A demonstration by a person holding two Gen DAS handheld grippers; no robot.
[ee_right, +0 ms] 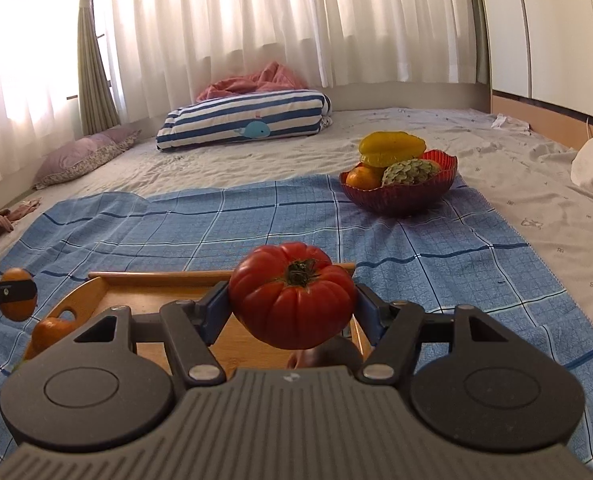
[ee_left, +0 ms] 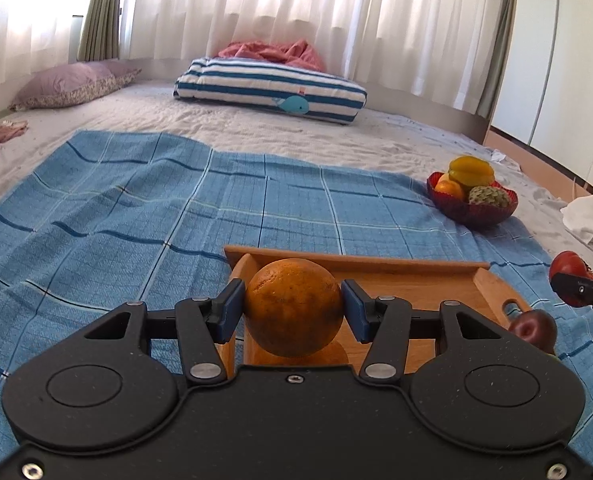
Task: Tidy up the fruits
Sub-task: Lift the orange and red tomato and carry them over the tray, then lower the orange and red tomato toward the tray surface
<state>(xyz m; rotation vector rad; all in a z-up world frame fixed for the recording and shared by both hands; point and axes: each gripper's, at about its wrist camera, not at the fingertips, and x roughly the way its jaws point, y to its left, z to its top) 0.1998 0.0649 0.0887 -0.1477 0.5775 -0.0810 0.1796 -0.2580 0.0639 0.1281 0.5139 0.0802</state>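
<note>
Two grippers are carrying fruit above the tray (ee_left: 416,280) at lower centre, the left gripper (ee_left: 293,307) clamping an orange (ee_left: 294,306), the right gripper (ee_right: 292,300) clamping a tomato (ee_right: 292,294); next, probably, carrying both toward the bowl (ee_right: 400,196) at upper right.

Sunlit white curtains (ee_left: 296,20), bed (ee_left: 256,128), striped pillow (ee_left: 270,90), white wardrobe (ee_right: 556,28)

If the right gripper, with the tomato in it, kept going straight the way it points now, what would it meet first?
Probably the far wall of the wooden tray, then the blue checked cloth. The right gripper carries the tomato over the tray, angled downward. The red bowl sits right of that line. Depth is uncertain.
</note>
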